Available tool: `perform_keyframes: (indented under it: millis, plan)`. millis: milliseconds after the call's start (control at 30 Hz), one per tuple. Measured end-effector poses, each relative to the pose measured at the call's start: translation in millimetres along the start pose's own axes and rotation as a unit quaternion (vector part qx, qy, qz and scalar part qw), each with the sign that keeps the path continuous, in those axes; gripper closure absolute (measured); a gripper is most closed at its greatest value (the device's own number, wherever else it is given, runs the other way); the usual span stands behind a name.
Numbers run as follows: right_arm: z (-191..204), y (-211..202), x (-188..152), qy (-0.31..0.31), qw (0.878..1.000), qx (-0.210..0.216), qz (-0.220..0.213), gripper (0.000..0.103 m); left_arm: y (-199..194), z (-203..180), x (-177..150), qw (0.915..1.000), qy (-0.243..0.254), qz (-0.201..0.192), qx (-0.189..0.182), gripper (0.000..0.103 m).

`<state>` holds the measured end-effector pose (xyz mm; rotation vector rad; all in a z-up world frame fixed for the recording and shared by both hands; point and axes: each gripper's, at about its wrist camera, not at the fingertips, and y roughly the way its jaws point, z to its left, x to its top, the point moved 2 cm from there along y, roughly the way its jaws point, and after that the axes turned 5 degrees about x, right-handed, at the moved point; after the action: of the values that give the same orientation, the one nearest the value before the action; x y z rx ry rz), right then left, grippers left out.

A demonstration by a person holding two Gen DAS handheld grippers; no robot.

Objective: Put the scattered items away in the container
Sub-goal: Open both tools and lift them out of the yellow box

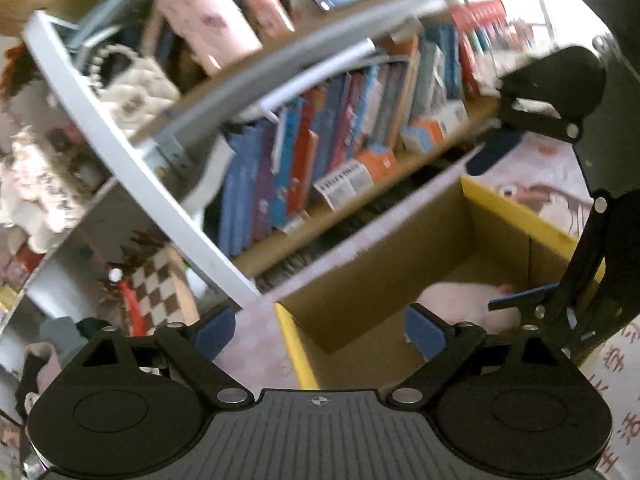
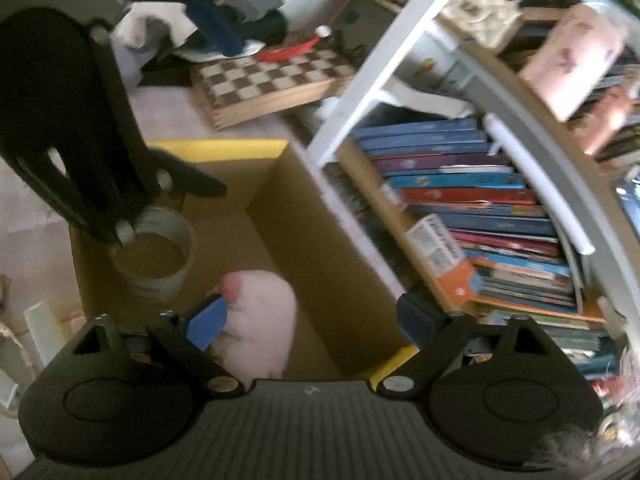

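Two fisheye views, both smeared by motion blur, look down into an open cardboard box point(image 2: 332, 248) with yellow-edged flaps. Book titles on the shelf are unreadable, and the heap of clothes point(image 2: 224, 20) behind the chessboard point(image 2: 272, 80) is too soft to sort out.

Inside the box lies a pink plush toy point(image 2: 260, 320); in the left wrist view it point(image 1: 468, 304) is half hidden behind a blue pad and the other tool's linkage. A pale roll of tape point(image 2: 154, 254) also sits in the box, its upper rim cut off by the dark frame of the left gripper as seen from the right wrist.

The box stands on a pale pink patterned floor covering point(image 1: 256, 344), just beside a white-framed bookshelf point(image 2: 360, 92) packed with blue, red and orange books point(image 2: 472, 200). A cream quilted handbag point(image 1: 132, 92) and a pink pouch point(image 1: 208, 28) rest on an upper shelf. The wooden chessboard lies on the floor beyond the box.

The left gripper point(image 1: 320, 330) hangs over the box's near corner, jaws spread wide and empty. The right gripper point(image 2: 312, 322) hovers above the box interior, tilted down, jaws also wide apart with nothing between them, one blue pad close to the plush toy; whether it touches cannot be told.
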<state>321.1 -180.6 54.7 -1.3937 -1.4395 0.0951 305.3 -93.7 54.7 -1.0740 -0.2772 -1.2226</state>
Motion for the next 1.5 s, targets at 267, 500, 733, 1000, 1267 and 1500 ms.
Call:
perform_keyframes:
  millis: [267,500,733,1000,1267,1500]
  plan:
    - [5.8,-53.5,-1.6,0.07,0.997,-0.03,-0.025,0.011,-55.8,18.9,-21.8,0.9988,-0.035,-0.033,0.008,0.009]
    - [34.6,-95.1,-6.6,0.133,0.989,-0.04,-0.051,0.011,-98.9,29.3,-47.3,0.9946,-0.083,-0.056,0.028,0.007]
    - [75.9,-123.1,-11.5,0.191,0.979,-0.038,-0.062,0.011,-131.0,32.8,-86.6,0.9916,-0.121,-0.041,0.021,0.006]
    - [124.9,-134.5,-35.4,0.25,0.966,-0.045,-0.036,0.011,-156.9,16.5,-130.3,0.9888,-0.149,-0.011,0.002,0.006]
    - [166.4,-136.5,-68.5,0.3,0.953,-0.048,-0.005,0.011,-162.6,-11.3,-164.8,0.9855,-0.165,0.03,-0.025,0.006]
    - [199.5,-132.2,-89.4,0.331,0.943,-0.025,0.026,0.012,-162.0,-36.8,-191.3,0.983,-0.162,0.066,-0.057,0.006]
